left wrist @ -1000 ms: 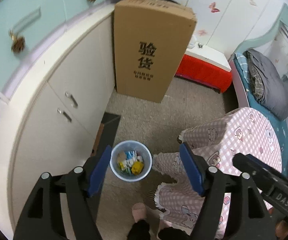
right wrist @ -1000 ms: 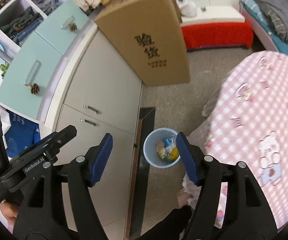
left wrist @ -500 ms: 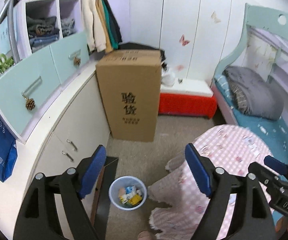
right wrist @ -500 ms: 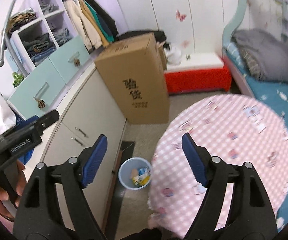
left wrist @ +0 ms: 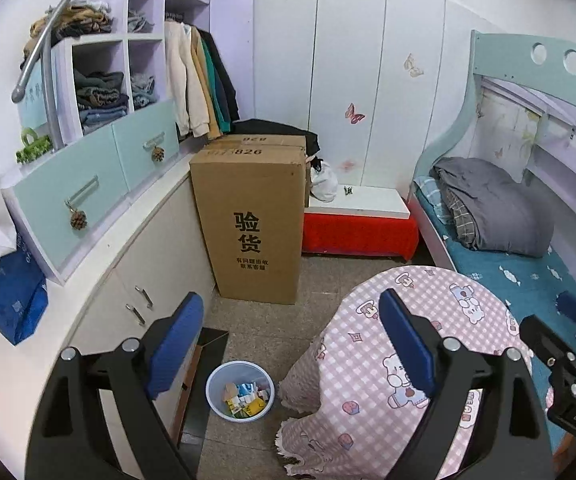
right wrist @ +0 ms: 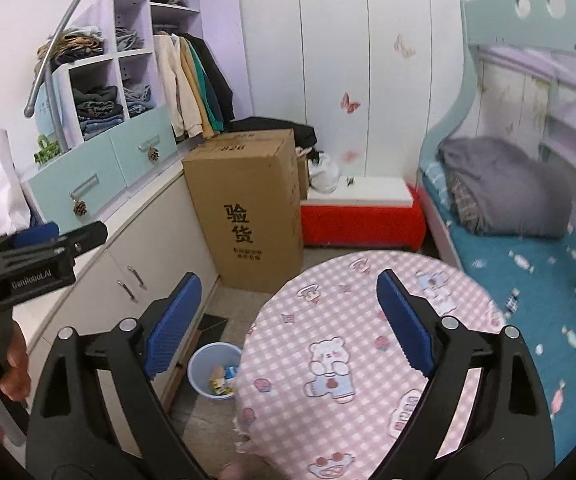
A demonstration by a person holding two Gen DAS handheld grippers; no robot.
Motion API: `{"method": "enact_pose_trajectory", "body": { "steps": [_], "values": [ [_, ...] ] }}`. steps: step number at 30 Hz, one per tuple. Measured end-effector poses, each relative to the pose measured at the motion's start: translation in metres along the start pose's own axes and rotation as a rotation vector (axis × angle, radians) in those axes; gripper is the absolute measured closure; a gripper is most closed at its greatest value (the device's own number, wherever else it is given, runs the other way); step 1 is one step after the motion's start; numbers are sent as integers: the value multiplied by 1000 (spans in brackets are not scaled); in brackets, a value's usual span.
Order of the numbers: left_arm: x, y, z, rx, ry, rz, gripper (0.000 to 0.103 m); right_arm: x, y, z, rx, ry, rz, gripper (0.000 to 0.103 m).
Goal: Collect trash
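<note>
Bin (left wrist: 240, 391) with trash sits on floor, below and between cabinet and table edge. Left gripper (left wrist: 288, 344) nearer; right gripper (right wrist: 286, 330) over table. Both empty, jaws opening wide.

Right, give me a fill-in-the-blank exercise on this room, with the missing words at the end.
1. The pale blue bin stands on the floor between the white cabinet and the round ____.
2. The bin holds ____, such as small cartons and wrappers.
3. The tall cardboard box stands beside a low ____ bench.
4. The left claw and the right claw each have ____ between their pads.

Missing words: table; trash; red; nothing
</note>
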State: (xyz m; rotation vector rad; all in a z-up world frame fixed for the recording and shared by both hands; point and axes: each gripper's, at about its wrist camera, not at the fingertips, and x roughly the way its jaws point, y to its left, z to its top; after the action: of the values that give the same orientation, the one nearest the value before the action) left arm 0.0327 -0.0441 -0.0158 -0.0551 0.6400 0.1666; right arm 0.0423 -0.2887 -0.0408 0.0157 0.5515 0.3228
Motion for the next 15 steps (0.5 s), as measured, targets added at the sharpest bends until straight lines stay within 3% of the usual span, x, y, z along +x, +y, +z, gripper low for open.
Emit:
{"method": "enact_pose_trajectory", "body": {
  "steps": [8,15],
  "values": [
    [-31,8,3,35,-67,-42,14,-23,17,-10,46,-32,-59,14],
    [-45,20,-1,81,-78,-86,12,-39,35,-19,58,-47,-121,12]
  ]
}}
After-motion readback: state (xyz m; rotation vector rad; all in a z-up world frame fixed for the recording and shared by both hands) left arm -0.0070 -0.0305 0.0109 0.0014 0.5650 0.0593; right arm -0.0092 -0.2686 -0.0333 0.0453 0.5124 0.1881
